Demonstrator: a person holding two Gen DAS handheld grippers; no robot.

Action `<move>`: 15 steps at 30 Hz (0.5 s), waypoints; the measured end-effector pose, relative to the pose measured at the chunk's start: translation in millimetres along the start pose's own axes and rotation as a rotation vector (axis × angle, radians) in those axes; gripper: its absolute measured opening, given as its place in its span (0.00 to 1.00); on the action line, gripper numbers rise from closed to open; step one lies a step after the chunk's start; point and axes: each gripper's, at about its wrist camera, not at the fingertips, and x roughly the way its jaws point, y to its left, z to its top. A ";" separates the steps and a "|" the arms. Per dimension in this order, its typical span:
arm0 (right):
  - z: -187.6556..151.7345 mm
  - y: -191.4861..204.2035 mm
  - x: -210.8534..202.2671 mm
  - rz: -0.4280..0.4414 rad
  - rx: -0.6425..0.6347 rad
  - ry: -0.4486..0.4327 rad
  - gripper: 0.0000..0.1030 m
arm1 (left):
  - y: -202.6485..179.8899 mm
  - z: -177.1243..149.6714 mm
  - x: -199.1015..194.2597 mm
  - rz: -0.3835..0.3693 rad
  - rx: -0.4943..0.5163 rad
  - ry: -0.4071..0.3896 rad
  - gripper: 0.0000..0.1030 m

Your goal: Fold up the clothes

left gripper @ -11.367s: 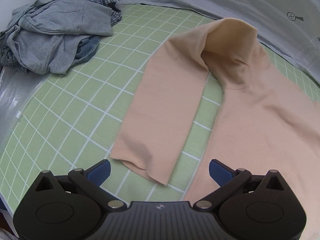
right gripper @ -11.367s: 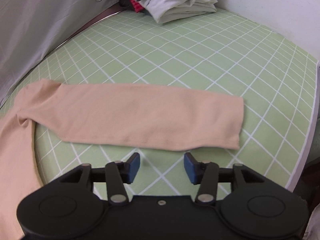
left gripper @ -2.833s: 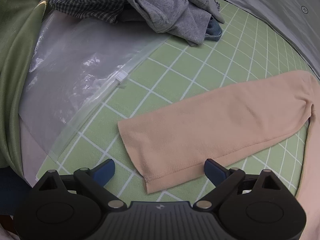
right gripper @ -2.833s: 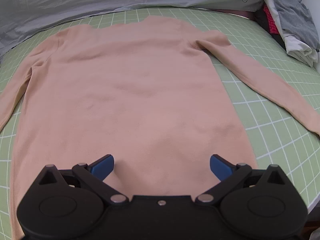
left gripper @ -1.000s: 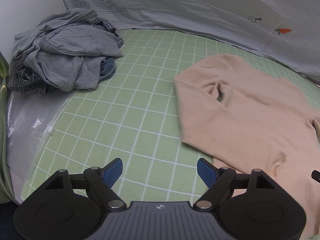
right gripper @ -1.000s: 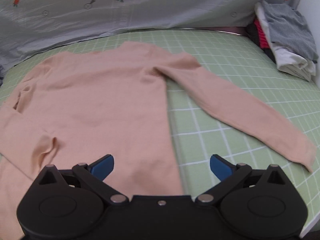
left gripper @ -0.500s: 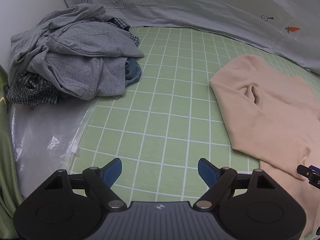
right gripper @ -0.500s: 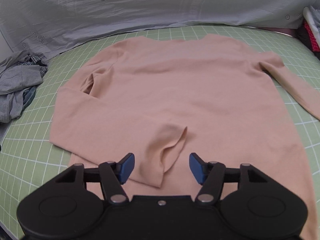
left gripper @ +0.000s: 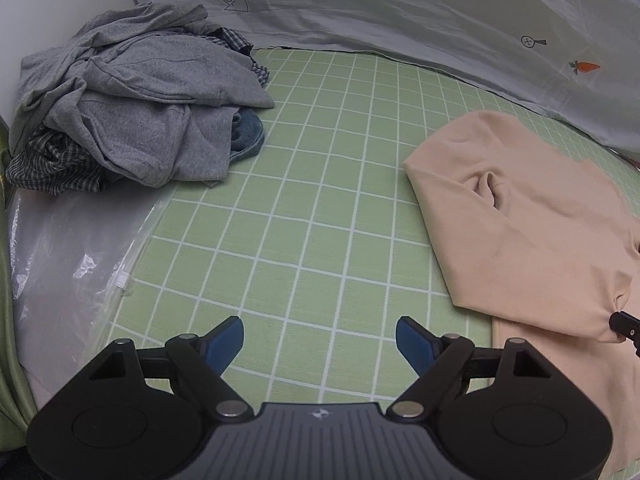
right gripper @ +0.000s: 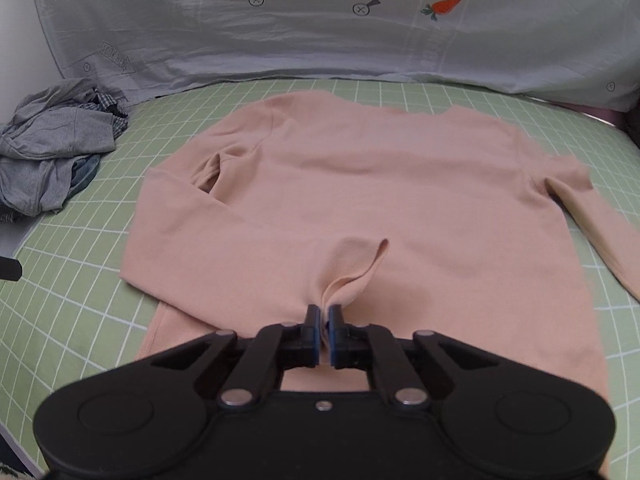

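Note:
A peach long-sleeved top [right gripper: 368, 184] lies flat on the green grid mat [right gripper: 60, 320]. Its left sleeve [right gripper: 224, 256] is folded across the body, and its cuff bunches up between the pads of my right gripper [right gripper: 325, 322], which is shut on it. The other sleeve [right gripper: 600, 228] stretches off to the right. In the left wrist view the same top [left gripper: 532, 232] fills the right side, and my left gripper [left gripper: 320, 340] hovers open over bare mat with nothing between its fingers.
A heap of grey and checked clothes [left gripper: 128, 92] sits at the mat's far left corner. A clear plastic bag [left gripper: 64, 248] lies at the left edge. A grey printed sheet [right gripper: 320, 28] rises behind the mat.
My right gripper has closed on the cuff of the folded sleeve, which was loose between its open pads half a second ago. The left gripper has shifted slightly left, staying open.

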 end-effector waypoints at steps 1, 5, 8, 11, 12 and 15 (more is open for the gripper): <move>4.3 -5.7 -2.8 0.000 -0.002 -0.012 0.04 | -6.4 -1.0 -0.1 0.000 -0.008 0.000 0.81; 25.7 -59.9 -10.6 -0.028 0.046 -0.063 0.04 | -32.2 -4.9 -0.6 0.002 -0.038 0.001 0.81; 41.9 -101.9 -16.3 -0.050 0.084 -0.101 0.04 | -51.5 -7.8 -1.0 0.004 -0.061 0.001 0.81; 58.0 -145.1 -21.3 -0.079 0.118 -0.139 0.04 | -71.2 -9.4 -2.4 0.020 -0.088 -0.005 0.81; 61.4 -163.4 -19.7 -0.098 0.131 -0.145 0.04 | -74.9 -9.2 -3.9 0.032 -0.104 -0.009 0.81; 69.9 -220.5 -12.9 -0.158 0.174 -0.158 0.04 | -83.6 -7.9 -8.6 0.073 -0.151 -0.021 0.81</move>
